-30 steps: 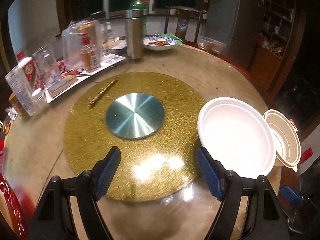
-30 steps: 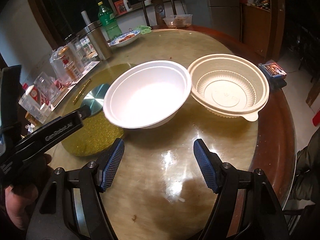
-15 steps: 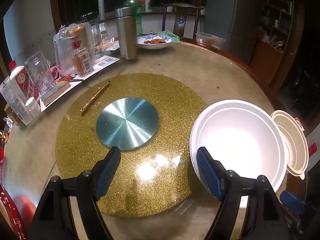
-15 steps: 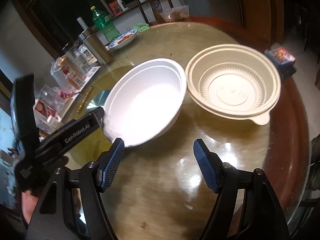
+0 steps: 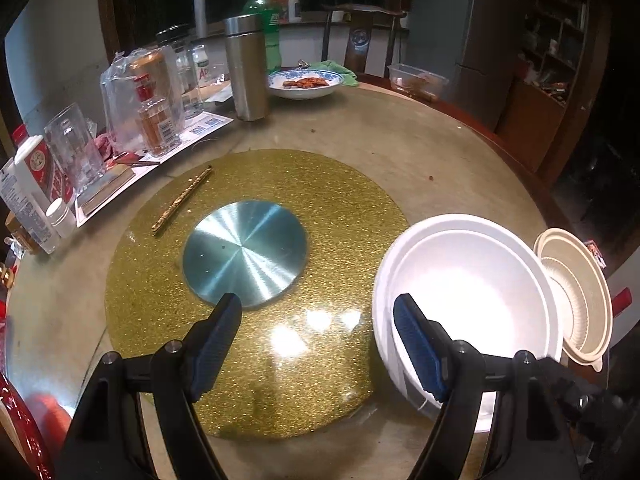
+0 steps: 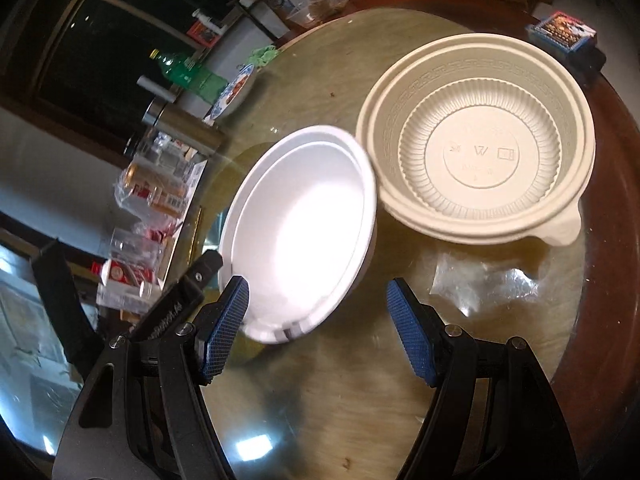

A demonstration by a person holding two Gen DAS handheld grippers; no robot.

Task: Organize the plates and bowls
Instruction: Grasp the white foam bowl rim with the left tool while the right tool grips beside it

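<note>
White and glossy, the bowl sits on the round table at the right edge of the gold turntable, its rim against the beige bowl. The left gripper hangs wide apart and empty, its right finger over the white bowl's near rim. The right gripper is also spread wide, holding nothing, the white bowl just ahead of its left finger.
</note>
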